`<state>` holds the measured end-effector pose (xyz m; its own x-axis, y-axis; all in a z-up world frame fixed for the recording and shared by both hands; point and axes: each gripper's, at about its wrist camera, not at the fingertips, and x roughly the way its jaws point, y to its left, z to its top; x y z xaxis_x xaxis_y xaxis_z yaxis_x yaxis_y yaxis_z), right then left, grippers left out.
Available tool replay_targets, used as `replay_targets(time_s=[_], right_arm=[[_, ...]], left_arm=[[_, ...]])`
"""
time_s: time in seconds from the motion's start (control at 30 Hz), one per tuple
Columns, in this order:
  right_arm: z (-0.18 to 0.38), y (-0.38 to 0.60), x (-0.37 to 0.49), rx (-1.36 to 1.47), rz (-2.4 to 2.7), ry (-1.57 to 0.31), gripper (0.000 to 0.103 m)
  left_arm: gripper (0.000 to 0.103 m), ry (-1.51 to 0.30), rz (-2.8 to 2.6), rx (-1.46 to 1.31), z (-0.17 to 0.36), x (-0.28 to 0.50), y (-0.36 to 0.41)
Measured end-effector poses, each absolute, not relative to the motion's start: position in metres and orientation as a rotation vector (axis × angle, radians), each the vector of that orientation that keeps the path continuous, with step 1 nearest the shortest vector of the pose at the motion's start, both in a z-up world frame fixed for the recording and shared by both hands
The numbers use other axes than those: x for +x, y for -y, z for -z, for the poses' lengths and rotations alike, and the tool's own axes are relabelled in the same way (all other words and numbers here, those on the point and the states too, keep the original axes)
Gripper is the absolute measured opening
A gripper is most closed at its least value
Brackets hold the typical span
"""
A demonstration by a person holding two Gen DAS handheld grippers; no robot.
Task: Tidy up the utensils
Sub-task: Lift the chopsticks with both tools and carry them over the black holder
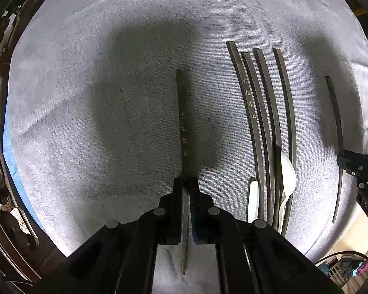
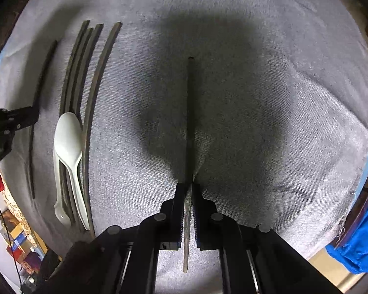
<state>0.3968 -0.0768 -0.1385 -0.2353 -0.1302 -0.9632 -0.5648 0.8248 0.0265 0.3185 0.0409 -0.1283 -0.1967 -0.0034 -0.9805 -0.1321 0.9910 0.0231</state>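
- Grey cloth covers the tabletop in both views; a blue layer shows under its edge at the left of the left wrist view.
- Left tool has its two fingers nearly together and pinches a dark chopstick with gold characters; this chopstick points straight ahead over the cloth, and its thin end passes back between the fingers.
- Right tool is also almost closed and pinches a plain dark chopstick; this one also points forward, alone in the middle of the cloth.
- Group of four dark chopsticks lies side by side on the cloth, between the two tools; one of them carries gold characters; in the right wrist view the group is at the left.
- Two white spoons lie with this group, bowls toward the far side, handles toward the camera; they touch the chopsticks and partly overlap them; I cannot tell exactly which lies on top.
- In the left wrist view the right tool appears at the right edge with its chopstick; in the right wrist view the left tool appears at the left edge.
- Blue fabric is beyond the tabletop at the lower right of the right wrist view.
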Motion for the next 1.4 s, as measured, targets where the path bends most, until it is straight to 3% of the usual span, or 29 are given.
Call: replay_targets(time_s=[0.13, 0.33, 0.63, 0.9, 1.4], right_arm=[[0.135, 0.072, 0.392, -0.559, -0.447, -1.746, 0.009], [0.116, 0.114, 0.375, -0.325, -0.466, -1.624, 0.007], [0.065, 0.205, 0.337, 0.095, -0.498, -1.39, 0.007], [0.02, 0.254, 0.285, 0.296, -0.536, -1.195, 0.007], [-0.054, 0.245, 0.19, 0.474, -0.596, -0.792, 0.007]], left_arm=[[0.005, -1.741, -0.1, -0.126, 0.129, 0.31, -0.042], [0.005, -1.644, -0.096, -0.285, 0.115, 0.279, -0.071], [0.005, -1.358, -0.114, -0.474, 0.06, 0.198, -0.1], [0.005, -1.12, -0.152, -0.602, 0.011, 0.126, -0.11], [0.005, -0.67, -0.149, -0.745, -0.059, 0.033, -0.09]])
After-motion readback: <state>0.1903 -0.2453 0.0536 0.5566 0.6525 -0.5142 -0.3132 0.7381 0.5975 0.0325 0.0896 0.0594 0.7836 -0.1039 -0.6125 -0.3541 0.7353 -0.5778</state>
